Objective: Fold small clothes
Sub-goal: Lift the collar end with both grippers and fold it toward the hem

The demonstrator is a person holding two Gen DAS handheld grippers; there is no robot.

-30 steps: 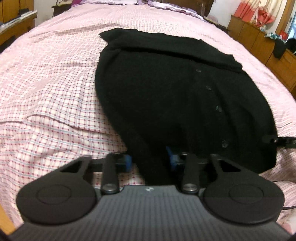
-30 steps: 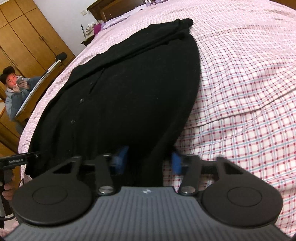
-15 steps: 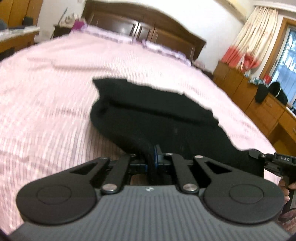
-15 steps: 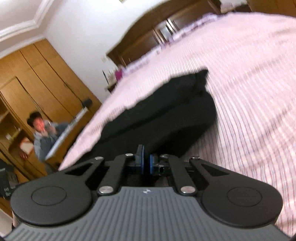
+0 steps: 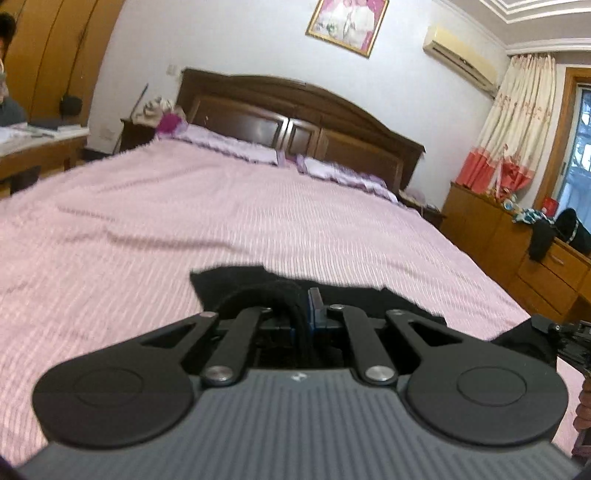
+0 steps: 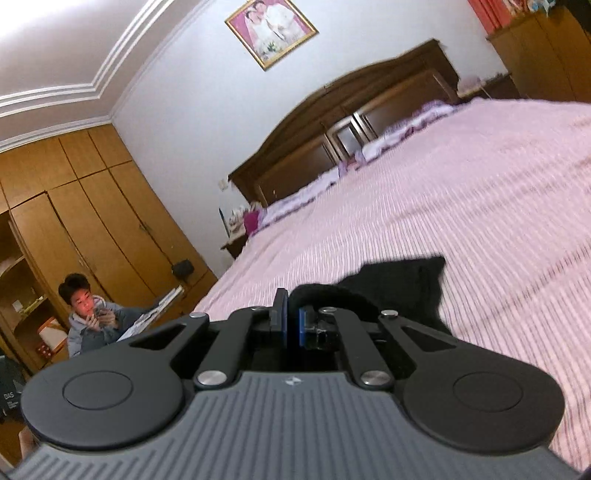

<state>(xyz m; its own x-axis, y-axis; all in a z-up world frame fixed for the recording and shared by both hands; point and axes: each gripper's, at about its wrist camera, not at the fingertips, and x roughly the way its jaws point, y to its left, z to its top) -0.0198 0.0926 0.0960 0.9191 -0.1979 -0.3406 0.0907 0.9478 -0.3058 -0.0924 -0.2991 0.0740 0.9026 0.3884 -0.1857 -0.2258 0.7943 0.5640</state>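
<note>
Pink checked bedding covers the bed, which runs to a dark wooden headboard with a wardrobe at the side. Each hand-held gripper, left and right, is clamped on the black garment, whose long axis seems to lie crosswise near the bed's foot.

- Left wrist view: low over the foot of the bed, looking along the left gripper toward the headboard; bedspread close beneath
- Right wrist view: similarly low, tilted, facing the headboard and wardrobe past the right gripper
- Shared: bed, headboard, framed picture, black garment
</note>
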